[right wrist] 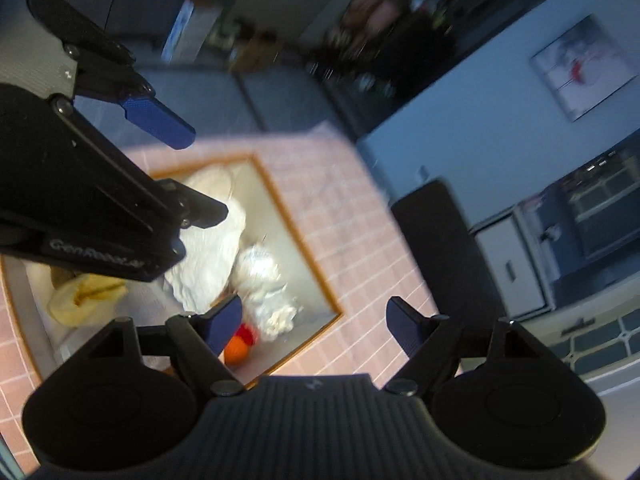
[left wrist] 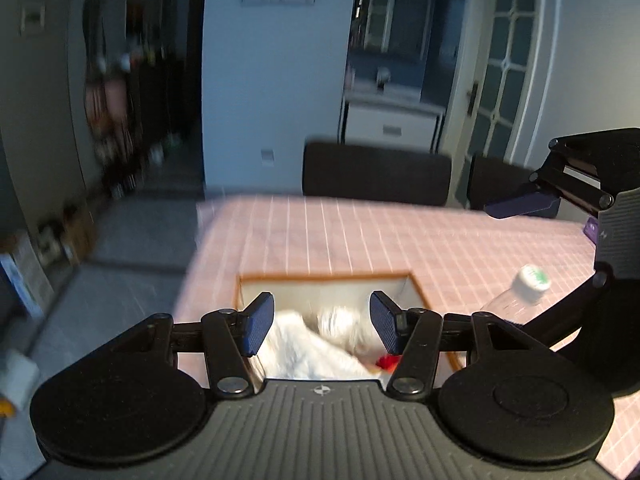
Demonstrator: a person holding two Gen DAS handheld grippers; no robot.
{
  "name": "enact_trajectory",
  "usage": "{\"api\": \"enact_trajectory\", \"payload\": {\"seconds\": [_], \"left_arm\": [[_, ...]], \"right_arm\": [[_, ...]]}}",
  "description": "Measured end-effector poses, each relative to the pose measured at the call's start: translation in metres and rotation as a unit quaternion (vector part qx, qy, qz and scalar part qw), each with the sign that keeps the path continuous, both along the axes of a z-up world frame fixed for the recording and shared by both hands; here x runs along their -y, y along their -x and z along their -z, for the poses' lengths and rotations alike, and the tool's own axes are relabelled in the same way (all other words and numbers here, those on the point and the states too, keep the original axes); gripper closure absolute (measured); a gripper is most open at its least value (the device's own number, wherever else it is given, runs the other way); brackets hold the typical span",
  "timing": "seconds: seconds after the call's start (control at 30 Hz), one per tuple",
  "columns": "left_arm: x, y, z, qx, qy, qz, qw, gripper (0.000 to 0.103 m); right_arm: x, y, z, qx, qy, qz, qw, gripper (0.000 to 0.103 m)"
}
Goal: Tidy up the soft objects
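Observation:
An open box with an orange rim [left wrist: 324,277] [right wrist: 280,196] stands on the pink checked tablecloth. Inside lie a large white plush [right wrist: 208,256] [left wrist: 304,352], a fluffy white toy [right wrist: 264,284] [left wrist: 344,320], a yellow soft piece [right wrist: 84,296] and a small orange and red toy [right wrist: 239,346] [left wrist: 387,361]. My left gripper [left wrist: 323,322] [right wrist: 204,172] hangs open above the box with nothing between its fingers. My right gripper [right wrist: 314,326] is open and empty too, over the box's near corner. One of its blue fingers [left wrist: 520,205] shows at the right of the left wrist view.
A clear plastic bottle with a white cap [left wrist: 524,288] lies on the cloth right of the box. Two black chair backs [left wrist: 376,172] stand at the table's far edge. A purple item [left wrist: 590,228] sits at the far right. The table's left edge [left wrist: 200,264] drops to the floor.

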State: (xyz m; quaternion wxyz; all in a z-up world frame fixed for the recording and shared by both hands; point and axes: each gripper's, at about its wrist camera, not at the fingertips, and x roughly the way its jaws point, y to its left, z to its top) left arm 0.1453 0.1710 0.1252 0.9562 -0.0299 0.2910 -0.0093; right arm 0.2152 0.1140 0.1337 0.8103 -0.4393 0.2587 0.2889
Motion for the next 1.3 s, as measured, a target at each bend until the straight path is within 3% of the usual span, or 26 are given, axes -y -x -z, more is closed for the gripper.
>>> {"api": "enact_trajectory", "payload": {"seconds": [0.13,0.27,0.43,0.47,0.63,0.93,1.03,1.1,1.13,1.2,1.3], "left_arm": [[0.017,0.035,-0.021,0.070,-0.024,0.006,0.9973,0.038],[0.046,0.065,-0.027,0.141,-0.067,0.022,0.9874,0.038],[0.084,0.094,-0.015,0.199,-0.089,0.044,0.9749,0.038],[0.092,0.098,-0.011,0.208,-0.096,0.048,0.9722,0.038],[0.128,0.120,0.014,0.255,-0.115,0.057,0.9585,0.037],[0.163,0.157,0.058,0.273,-0.108,0.036,0.9554,0.036],[0.168,0.169,0.069,0.270,-0.092,0.007,0.9583,0.023],[0.173,0.172,0.078,0.271,-0.088,-0.013,0.9585,0.012],[0.174,0.172,0.082,0.269,-0.092,-0.018,0.9585,0.012],[0.178,0.172,0.091,0.261,-0.104,-0.023,0.9594,0.009],[0.182,0.168,0.104,0.222,-0.110,-0.032,0.9682,0.008]], "right_arm": [[0.037,0.038,-0.025,0.053,-0.080,0.008,0.995,0.025],[0.086,0.070,-0.036,0.082,-0.166,0.031,0.982,0.023],[0.153,0.110,-0.028,0.080,-0.274,0.076,0.955,0.016],[0.166,0.118,-0.024,0.077,-0.293,0.085,0.949,0.011],[0.209,0.153,-0.001,0.045,-0.347,0.117,0.929,0.008],[0.240,0.210,0.055,0.102,-0.406,0.158,0.894,0.003],[0.243,0.225,0.075,0.127,-0.417,0.184,0.881,0.003],[0.244,0.231,0.089,0.125,-0.434,0.202,0.869,0.003],[0.245,0.233,0.096,0.118,-0.439,0.208,0.866,0.003],[0.242,0.234,0.111,0.105,-0.436,0.216,0.867,0.003],[0.237,0.234,0.130,0.089,-0.427,0.216,0.873,0.003]]}}
